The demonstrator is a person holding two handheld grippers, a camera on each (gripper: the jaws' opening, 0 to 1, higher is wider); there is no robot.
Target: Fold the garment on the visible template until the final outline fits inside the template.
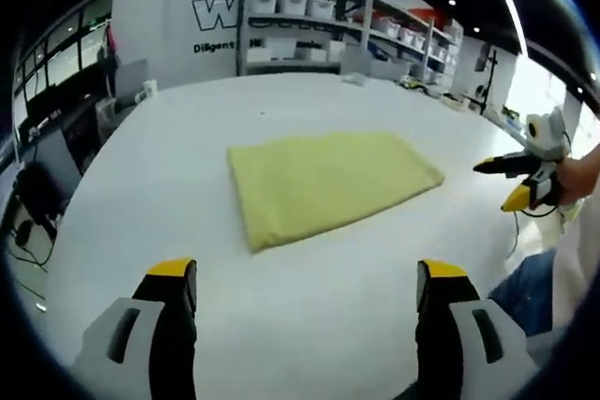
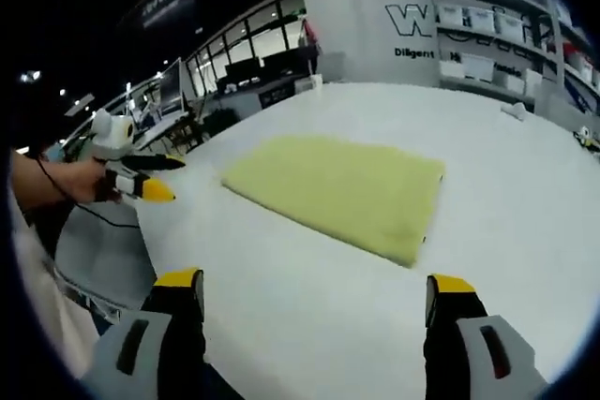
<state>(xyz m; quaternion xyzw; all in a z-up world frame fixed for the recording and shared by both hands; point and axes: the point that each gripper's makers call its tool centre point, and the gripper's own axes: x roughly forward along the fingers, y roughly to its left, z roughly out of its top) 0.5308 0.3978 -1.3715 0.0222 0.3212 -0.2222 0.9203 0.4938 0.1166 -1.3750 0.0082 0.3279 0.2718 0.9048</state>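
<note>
1. The pale yellow, soft fleece-like garment [image 1: 330,185] lay folded into a rough rectangle on the broad white table [image 1: 187,175], at the centre of the left gripper view and just above centre in the right gripper view [image 2: 342,189]. No template outline could be made out on the table.

2. The left gripper [image 1: 307,288] stood at the bottom of its own view with its yellow-tipped black jaws wide apart and holding nothing, well short of the cloth. It also showed at the left edge of the right gripper view [image 2: 155,177], held in a hand [image 2: 56,183].

3. The right gripper [image 2: 314,299] likewise had its jaws spread wide and empty, clear of the garment; it appeared at the right edge of the left gripper view [image 1: 511,183].

4. Judged from this, the fold looked nearly or wholly done. A good finish would mean checking the edges, then pinching only a stray corner, lifting low and laying it flat without dragging the stack.

5. White storage shelves with bins [image 1: 300,21] stood in the upper middle of the left gripper view.
</note>
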